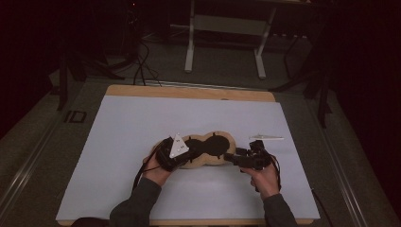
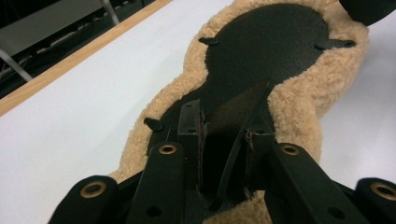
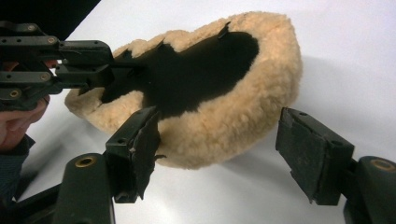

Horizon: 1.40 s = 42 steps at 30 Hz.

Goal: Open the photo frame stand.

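Here, one fleece insole (image 1: 208, 152): left tool (image 2: 223, 135) clamps its black face, right tool (image 3: 219, 144) gapes.

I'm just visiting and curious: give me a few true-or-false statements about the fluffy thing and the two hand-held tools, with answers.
1. The left tool pinches a raised fold of the fleece pad's black lining. True.
2. The right tool is clamped on the pad. False: its jaws stand open at the pad's end.
3. The pad lies on a white sheet. True.
4. The pad's fleece is blue. False: it is tan.
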Each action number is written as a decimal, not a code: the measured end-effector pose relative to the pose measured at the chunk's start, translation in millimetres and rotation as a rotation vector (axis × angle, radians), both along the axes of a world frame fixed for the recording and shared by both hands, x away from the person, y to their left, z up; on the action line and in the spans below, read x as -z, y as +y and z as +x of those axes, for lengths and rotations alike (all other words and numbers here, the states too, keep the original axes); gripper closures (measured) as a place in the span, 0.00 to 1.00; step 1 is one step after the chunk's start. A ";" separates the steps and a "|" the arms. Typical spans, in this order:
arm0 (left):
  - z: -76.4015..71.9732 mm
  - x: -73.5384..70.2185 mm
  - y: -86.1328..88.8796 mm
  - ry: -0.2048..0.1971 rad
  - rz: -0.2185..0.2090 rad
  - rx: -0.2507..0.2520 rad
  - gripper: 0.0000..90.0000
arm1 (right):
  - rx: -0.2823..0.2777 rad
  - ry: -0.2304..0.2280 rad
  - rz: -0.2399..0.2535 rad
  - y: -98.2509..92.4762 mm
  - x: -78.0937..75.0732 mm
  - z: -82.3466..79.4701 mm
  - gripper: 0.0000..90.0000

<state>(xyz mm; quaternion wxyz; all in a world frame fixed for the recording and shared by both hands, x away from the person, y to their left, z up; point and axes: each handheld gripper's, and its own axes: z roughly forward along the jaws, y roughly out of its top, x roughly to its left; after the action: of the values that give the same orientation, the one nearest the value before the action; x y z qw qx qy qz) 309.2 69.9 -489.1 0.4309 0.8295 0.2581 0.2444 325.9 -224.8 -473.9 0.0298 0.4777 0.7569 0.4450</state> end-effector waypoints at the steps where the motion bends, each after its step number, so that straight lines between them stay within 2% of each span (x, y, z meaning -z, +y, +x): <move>1: -0.1 -0.1 0.7 -0.002 -0.002 -0.002 0.83 | -0.002 0.002 0.000 0.8 -1.2 0.6 0.32; 8: -0.1 0.2 3.0 -0.006 -0.022 -0.003 0.83 | -0.008 0.018 -0.003 5.5 -7.1 7.9 0.30; 14: -1.1 1.6 4.5 -0.012 -0.030 -0.003 0.83 | -0.006 0.043 0.022 5.0 -8.3 15.5 0.30; 23: -1.2 3.1 6.2 -0.013 -0.035 0.001 0.84 | -0.017 0.109 0.050 4.5 -6.6 26.0 0.27; 29: -1.0 2.3 8.1 -0.019 -0.043 0.000 0.84 | -0.017 0.158 0.051 5.0 1.4 31.2 0.25; 32: -2.0 2.3 9.3 -0.022 -0.045 0.001 0.84 | -0.032 0.187 0.092 6.7 6.1 34.1 0.26; 42: -5.5 3.3 13.3 -0.039 -0.056 0.020 0.85 | -0.055 0.244 0.169 8.0 10.2 41.3 0.38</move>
<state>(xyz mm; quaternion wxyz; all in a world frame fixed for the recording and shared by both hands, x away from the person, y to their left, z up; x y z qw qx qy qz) 303.7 83.2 -492.4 0.4614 0.8147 0.2482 0.2487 367.2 -216.8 -484.2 -0.1150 0.5081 0.7275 0.4465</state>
